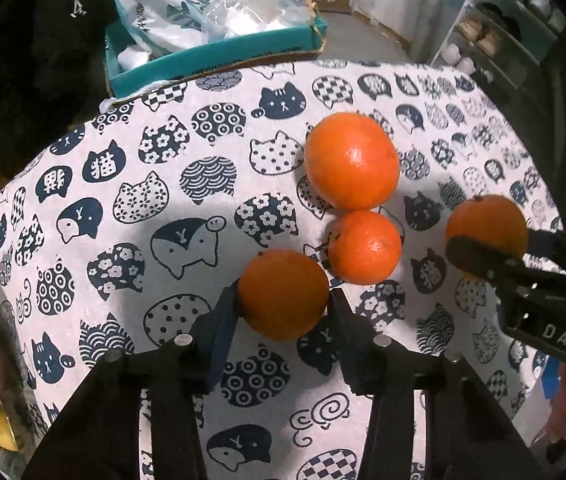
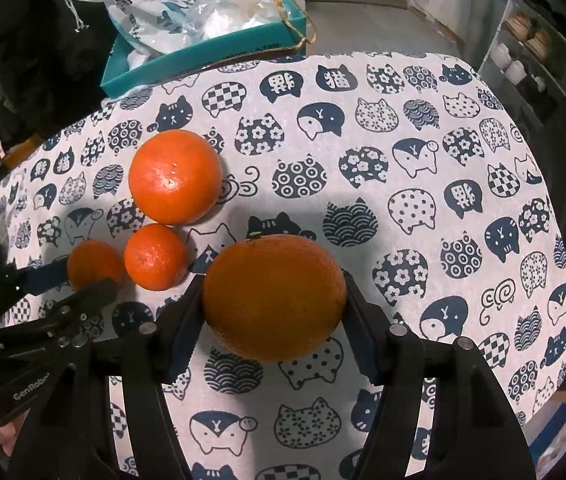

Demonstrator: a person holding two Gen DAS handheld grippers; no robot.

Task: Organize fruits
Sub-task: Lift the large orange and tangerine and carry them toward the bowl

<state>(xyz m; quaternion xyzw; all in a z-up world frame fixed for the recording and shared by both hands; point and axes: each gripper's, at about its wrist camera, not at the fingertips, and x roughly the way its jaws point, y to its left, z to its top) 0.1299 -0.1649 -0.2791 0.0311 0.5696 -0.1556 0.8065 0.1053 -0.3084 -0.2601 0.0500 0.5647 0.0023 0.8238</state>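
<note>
- Left gripper (image 1: 283, 300) clamped on a small round orange (image 1: 283, 294), mid-tabletop.
- Right gripper (image 2: 273, 300) pinching the large dull orange (image 2: 274, 297).
- Risk: smooth round peel squirts free on lifting, knocking neighbouring oranges (image 1: 364, 246) rolling.

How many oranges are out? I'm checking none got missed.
4: one in the left gripper, one in the right gripper, two loose on the tablecloth.

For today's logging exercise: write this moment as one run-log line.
left gripper: shut on small orange | right gripper: shut on big orange | two oranges loose on tablecloth
</note>
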